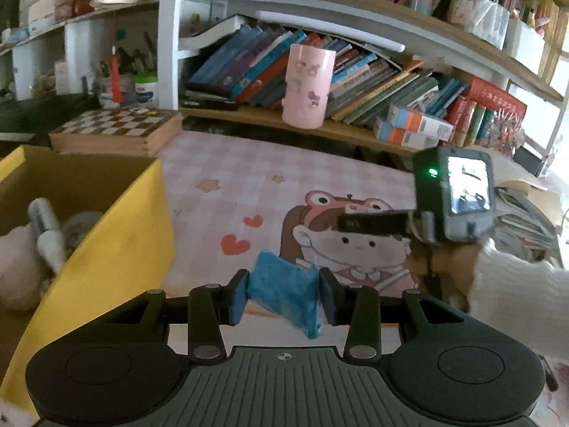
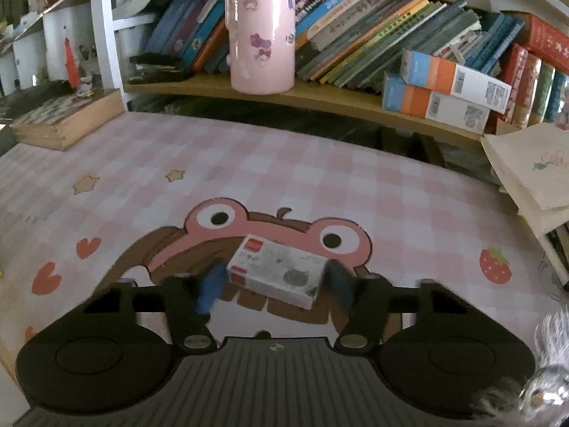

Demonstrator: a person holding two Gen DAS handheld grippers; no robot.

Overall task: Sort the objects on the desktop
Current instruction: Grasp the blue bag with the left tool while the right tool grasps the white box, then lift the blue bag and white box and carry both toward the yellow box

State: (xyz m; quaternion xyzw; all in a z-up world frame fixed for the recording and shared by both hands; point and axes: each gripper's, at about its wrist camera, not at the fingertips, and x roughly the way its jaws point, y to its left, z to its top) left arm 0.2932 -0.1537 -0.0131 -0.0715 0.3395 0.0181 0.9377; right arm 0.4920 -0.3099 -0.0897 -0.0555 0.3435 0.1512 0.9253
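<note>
My left gripper (image 1: 282,293) is shut on a crumpled blue packet (image 1: 288,295) and holds it above the pink checked desk mat (image 1: 220,163), just right of an open yellow box (image 1: 117,235). In the right wrist view, my right gripper (image 2: 274,283) straddles a small white box with a red label (image 2: 281,270) that lies over the frog cartoon on the mat. Its blue pads (image 2: 209,284) meet the box's two short ends. The right gripper's body with its lit screen (image 1: 462,192) shows in the left wrist view, held by a hand in a white sleeve.
The yellow box holds a white tube and soft pale items. A pink cup (image 2: 261,28) stands on a low shelf of leaning books, with stacked orange-and-blue cartons (image 2: 448,89) to its right. A wooden chessboard box (image 1: 117,131) sits at the back left, papers (image 2: 526,174) at the right.
</note>
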